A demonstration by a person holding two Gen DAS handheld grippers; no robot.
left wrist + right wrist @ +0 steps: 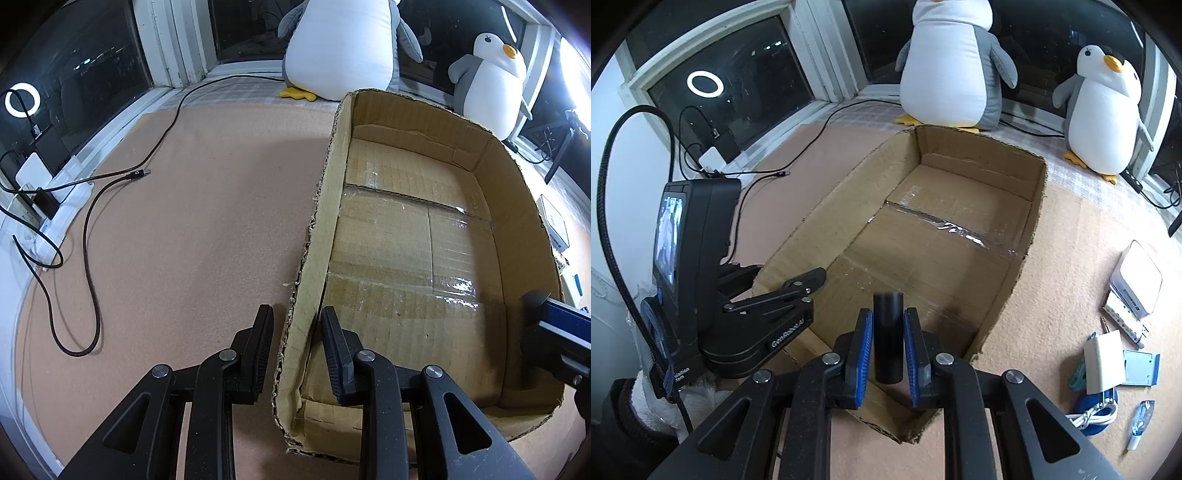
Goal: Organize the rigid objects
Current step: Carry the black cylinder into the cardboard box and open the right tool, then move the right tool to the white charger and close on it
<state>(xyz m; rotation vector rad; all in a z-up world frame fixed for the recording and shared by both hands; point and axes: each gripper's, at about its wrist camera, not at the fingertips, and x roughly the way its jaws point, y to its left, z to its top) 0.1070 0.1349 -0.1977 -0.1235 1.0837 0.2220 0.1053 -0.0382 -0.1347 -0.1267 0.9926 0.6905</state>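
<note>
- Two views, one box [424, 229]: open-topped cardboard, bare taped floor, set on a tan counter [207, 221].
- Left view: left gripper [295, 332] straddling the box's left wall, one finger outside, one inside, parted with a gap either side of the cardboard, gripping nothing.
- Same view, right edge: only a dark tip with a blue body behind it, poking over the box's right wall; belongs to the right gripper, too cut off to read more.
- Right view fills that in: right gripper [888, 343] with blue-padded fingers [863, 350] closed on a black cylinder [888, 332], held upright over the near end of the box [960, 221], its top end clear of the fingertips.
- Right view only: left gripper [809, 280] seen from the side, with a small lit screen on its body, fingers at the box's left wall; a white-gloved hand [657, 406] with a dark sleeve below it.
- Right view only: loose items on the counter [1071, 258] right of the box, well apart from it — white adapter [1104, 362], blue card [1141, 369], white box [1137, 280], small pen [1141, 424].
- Left view only: black cable [88, 229] looping over the counter left of the box.
- Both views: two plush penguins [343, 44] by the windows behind the box; ring light [704, 84] reflected in the glass.
</note>
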